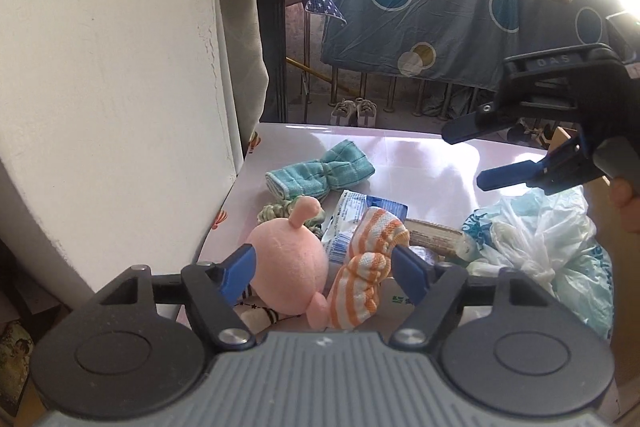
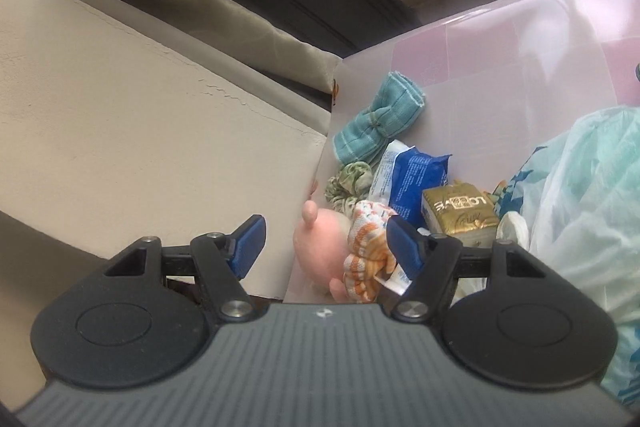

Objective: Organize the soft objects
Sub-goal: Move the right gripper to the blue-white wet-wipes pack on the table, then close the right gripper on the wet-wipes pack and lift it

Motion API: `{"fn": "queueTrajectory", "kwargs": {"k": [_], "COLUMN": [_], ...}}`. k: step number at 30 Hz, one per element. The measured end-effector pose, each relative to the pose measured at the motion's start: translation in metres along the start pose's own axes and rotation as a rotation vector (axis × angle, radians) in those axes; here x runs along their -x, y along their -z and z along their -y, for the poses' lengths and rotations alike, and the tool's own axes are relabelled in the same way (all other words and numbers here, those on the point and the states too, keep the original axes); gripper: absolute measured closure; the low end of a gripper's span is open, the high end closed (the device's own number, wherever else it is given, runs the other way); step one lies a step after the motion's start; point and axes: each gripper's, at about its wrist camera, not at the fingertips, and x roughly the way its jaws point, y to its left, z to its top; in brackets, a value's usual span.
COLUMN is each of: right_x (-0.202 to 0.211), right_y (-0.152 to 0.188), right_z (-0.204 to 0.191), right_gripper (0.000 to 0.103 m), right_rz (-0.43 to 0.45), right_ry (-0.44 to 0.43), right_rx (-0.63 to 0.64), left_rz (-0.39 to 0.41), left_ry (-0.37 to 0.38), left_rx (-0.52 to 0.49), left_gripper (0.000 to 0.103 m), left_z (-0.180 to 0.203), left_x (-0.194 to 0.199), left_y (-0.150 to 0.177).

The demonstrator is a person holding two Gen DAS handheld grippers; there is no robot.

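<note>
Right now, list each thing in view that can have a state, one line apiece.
left gripper: open, around the pink plush toy and striped sock, not pressing.
right gripper: open, empty, above the table.
pink plush toy: lying on the table.
striped sock: crumpled, against the toy.
teal cloth: tied in a bow.
plastic bag: crumpled, knotted.
wipes pack: lying flat.

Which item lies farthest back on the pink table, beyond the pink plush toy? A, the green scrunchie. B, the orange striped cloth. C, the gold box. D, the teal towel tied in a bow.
D: the teal towel lies behind the green scrunchie and pink plush toy, nearest the far edge of the table.
</note>
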Motion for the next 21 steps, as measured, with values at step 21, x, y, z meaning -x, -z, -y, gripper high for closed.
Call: {"fn": "queueTrajectory", "kwargs": {"k": [21], "right_x": [-0.155], "right_y": [-0.036], "right_z": [0.059], "right_gripper": [0.064], "right_rz": [-0.189], "right_ry": [0.136], "right_rx": [-0.050], "left_rz": [-0.167], "left_ry": [-0.028], "left_rx": [-0.006], "left_gripper": [0.052], "left_z": [0.009], "left_x": [-0.079], "left_y": [0.013]}}
